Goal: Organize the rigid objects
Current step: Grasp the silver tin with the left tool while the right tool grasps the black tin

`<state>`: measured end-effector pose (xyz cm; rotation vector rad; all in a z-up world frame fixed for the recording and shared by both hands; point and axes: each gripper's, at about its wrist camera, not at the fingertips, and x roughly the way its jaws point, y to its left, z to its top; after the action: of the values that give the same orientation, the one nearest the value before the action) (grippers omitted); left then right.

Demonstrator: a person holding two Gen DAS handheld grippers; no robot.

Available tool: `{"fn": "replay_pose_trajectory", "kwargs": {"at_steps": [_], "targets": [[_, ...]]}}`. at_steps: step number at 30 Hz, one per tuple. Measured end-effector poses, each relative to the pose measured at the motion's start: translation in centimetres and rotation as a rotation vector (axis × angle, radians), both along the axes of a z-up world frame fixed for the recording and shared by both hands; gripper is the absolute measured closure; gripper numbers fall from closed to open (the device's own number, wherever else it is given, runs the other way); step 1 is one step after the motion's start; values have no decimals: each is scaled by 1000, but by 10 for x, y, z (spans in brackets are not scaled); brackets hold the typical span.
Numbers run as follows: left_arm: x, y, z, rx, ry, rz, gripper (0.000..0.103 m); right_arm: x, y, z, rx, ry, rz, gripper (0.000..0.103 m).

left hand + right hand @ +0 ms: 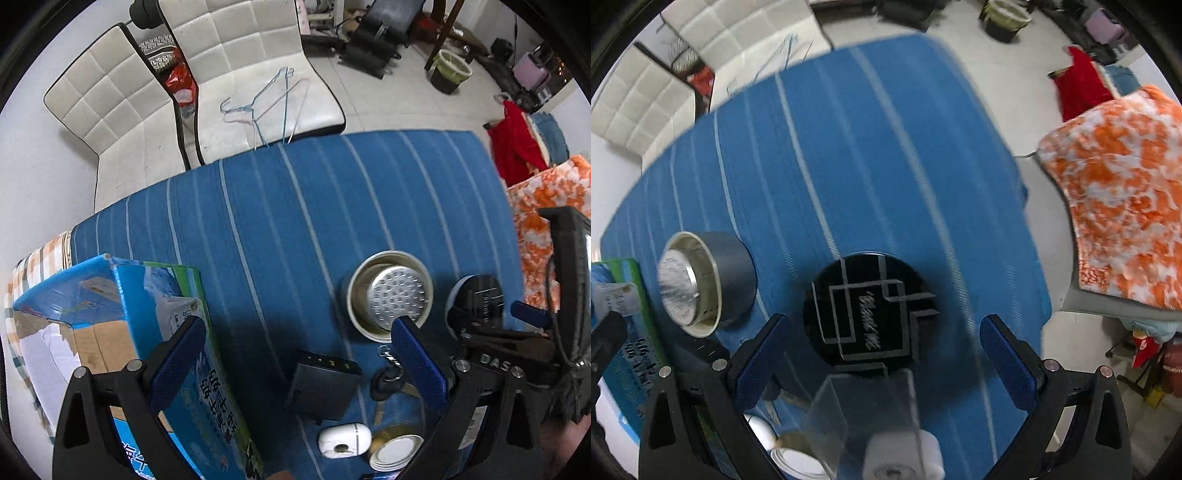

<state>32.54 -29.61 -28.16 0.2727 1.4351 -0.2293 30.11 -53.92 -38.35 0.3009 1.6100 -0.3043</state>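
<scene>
— Both grippers holding anything?
— No. The left gripper (299, 354) is spread wide over the blue cloth (295, 206); the right gripper (882, 354) gapes too, empty.
— And the black disc (870, 314)?
— Flat on the cloth between the right fingers, the metal cup (709, 282) at its nine o'clock, the cardboard box (110, 317) further left

home | padded chairs (258, 66), wire hangers (266, 99), waste bin (450, 70), clothes (513, 144)
</scene>
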Motion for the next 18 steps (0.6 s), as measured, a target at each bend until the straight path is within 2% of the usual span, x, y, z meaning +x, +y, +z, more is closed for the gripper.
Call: {"fn": "replay_pose_trajectory", "kwargs": {"at_steps": [2, 3, 5, 10, 16, 18], "targets": [[0, -2, -5, 11, 12, -12, 0, 5, 4, -18, 15, 28, 7, 3], [0, -5, -8, 12, 23, -21, 0, 6, 4, -26, 28, 38, 7, 17], [0, -11, -12, 4, 41, -36, 0, 6, 2, -33, 4, 44, 13, 23], [4, -35, -28, -52, 107, -82, 0, -10, -16, -30, -10, 43, -22, 24], [0, -72, -58, -41, 193, -179, 0, -22, -31, -36, -13, 57, -26, 24], [2, -78, -66, -51, 199, -178, 13, -21, -32, -37, -16, 59, -14, 24]]}}
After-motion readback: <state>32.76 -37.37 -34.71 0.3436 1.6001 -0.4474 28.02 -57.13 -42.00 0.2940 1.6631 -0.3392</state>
